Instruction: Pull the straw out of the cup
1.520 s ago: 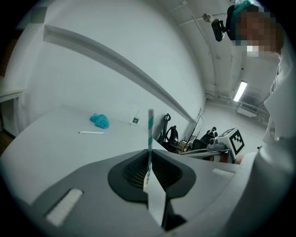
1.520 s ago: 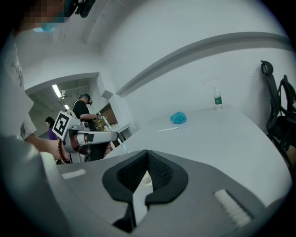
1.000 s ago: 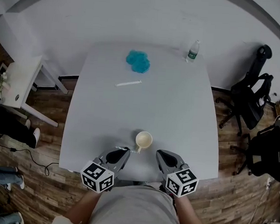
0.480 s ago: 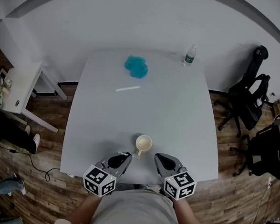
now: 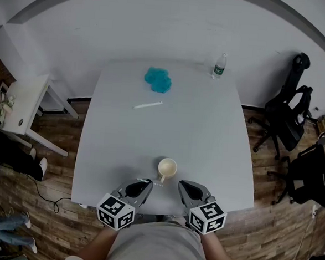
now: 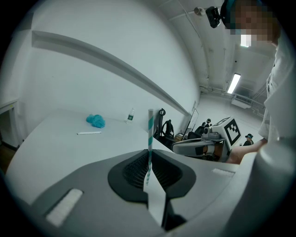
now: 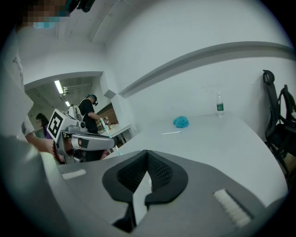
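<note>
- A pale grey desk (image 5: 206,135) stands on a wood-plank floor against a white wall.
- A small white side table (image 5: 23,97) stands off the desk's 9 o'clock side.
- The left tool (image 5: 146,184) sits at the cup's 7 o'clock. Its jaws are nearly together, pinching a teal-and-white striped straw (image 6: 150,134). The straw stands upright above them, clear of the cup.
- A thin white stick (image 5: 148,104) lies flat towards the desk's 11 o'clock.
- A crumpled teal cloth (image 5: 158,79) lies just beyond the stick, near the far edge.
- The cream cup (image 5: 167,167) stands upright at the desk's 6 o'clock, near the front edge and between the two tools.
- The right tool (image 5: 182,185) sits at the cup's 5 o'clock, its jaws closed together with nothing between them.
- A clear bottle (image 5: 219,65) stands upright at the desk's 1 o'clock corner.
- Black office chairs (image 5: 288,113) stand off the desk's 3 o'clock side.
</note>
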A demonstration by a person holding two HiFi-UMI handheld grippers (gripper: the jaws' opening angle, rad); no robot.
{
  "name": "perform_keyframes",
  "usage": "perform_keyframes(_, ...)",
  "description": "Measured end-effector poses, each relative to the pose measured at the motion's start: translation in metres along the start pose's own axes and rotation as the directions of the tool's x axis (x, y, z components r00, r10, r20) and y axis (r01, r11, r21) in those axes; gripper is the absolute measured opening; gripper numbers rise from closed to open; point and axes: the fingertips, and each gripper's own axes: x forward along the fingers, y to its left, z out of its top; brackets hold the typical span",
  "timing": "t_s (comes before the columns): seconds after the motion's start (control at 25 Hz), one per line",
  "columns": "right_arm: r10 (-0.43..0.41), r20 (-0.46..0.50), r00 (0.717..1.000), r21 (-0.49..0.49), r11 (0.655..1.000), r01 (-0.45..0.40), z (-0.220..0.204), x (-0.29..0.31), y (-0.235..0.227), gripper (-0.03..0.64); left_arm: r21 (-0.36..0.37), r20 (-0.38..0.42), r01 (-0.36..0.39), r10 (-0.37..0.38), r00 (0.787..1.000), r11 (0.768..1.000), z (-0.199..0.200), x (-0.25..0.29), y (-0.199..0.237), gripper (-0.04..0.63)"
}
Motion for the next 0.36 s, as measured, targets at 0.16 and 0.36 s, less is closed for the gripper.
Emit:
perform_keyframes(0.16,0.004,-0.001,1.000,-0.005,1.000,-0.004,0.0012,-0.0002,0.0023,0.005,0.001,-0.001,0.001,-0.001,1.000,1.000,0.0009,-0.0011,-0.0007,0.043)
perform_keyframes(0.36,0.008,-0.004,1.000,-0.007,1.000,-0.008,0.0000,-0.0001,0.0040,0.005,-0.001,-0.002,0.003,-0.003,1.000,1.000,0.0007,-0.0008,-0.0010,0.043)
